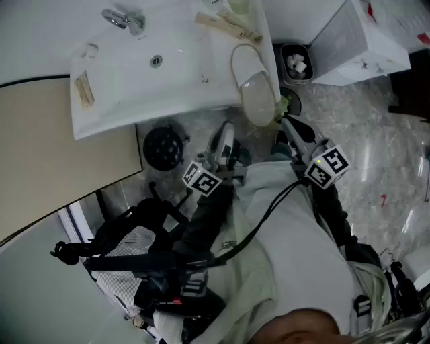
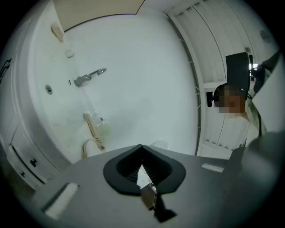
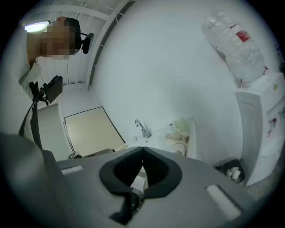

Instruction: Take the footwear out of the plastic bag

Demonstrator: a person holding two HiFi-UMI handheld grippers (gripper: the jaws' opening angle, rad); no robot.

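Stood over the white washbasin (image 1: 134,94) with a gripper in each hand, looking steeply down on it

Held the left gripper (image 1: 227,132) just off the washbasin's front edge, toward its right half, tip aimed at the basin. Had its jaws brought together at the tips, with only a thin sliver of gap further back and nothing caught between them

Held the right gripper (image 1: 287,123) off the washbasin's front right corner, tip pointing at that corner. Had those jaws closed tip to tip as well, gripping nothing

Saw the footwear, a white slipper (image 1: 248,64), lying along the washbasin's right rim, its near end jutting past the front edge. Made out the plastic bag (image 1: 261,104) as a hazy, greyish film over that near end. Could not tell whether the bag covered the end of the slipper deeper on the basin. Could not tell either whether the right gripper's tip touched the bag or stood just beside it

Noted a chrome faucet (image 1: 124,19) at the washbasin's back edge, a drain (image 1: 156,61) in the middle of its bowl, beige wrapped packets (image 1: 225,25) at its back right corner and one more beige packet (image 1: 84,92) on its left rim. Noted a small bin (image 1: 295,64) holding white scraps on the floor just right of the washbasin, and a round black fitting (image 1: 162,148) on the floor just off its front edge
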